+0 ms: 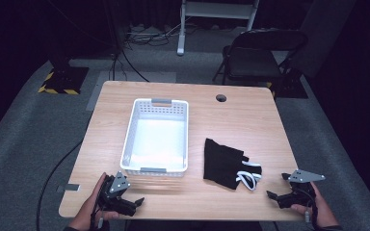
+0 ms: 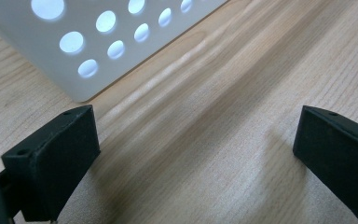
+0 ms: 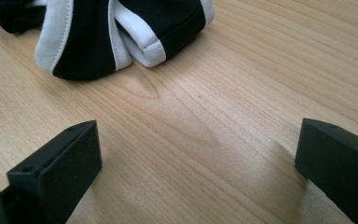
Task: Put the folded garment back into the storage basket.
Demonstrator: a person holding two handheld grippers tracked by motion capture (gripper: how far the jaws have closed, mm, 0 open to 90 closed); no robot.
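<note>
A wooden worktop (image 1: pixel 241 120) carries a white basket (image 1: pixel 156 137) at its middle, and a black garment with white trim (image 1: pixel 229 163) lies just right of it. The left gripper (image 1: pixel 134 202) and right gripper (image 1: pixel 275 192) rest near the front edge, both with jaws wide apart and empty.

A fixed camera looked forward and down over the whole bench (image 1: pixel 231 115) from the person's side, taking in floor and a chair (image 1: pixel 257 55) at 12 o'clock. The left hand-held gripper (image 1: pixel 125 199) carried a camera skimming the wood, close to the white basket (image 2: pixel 51 51) at 11 o'clock. The right hand-held gripper (image 1: pixel 282 190) carried another, low, facing the black-and-white garment (image 3: pixel 98 32) at 11 o'clock. All shared the benchtop.
</note>
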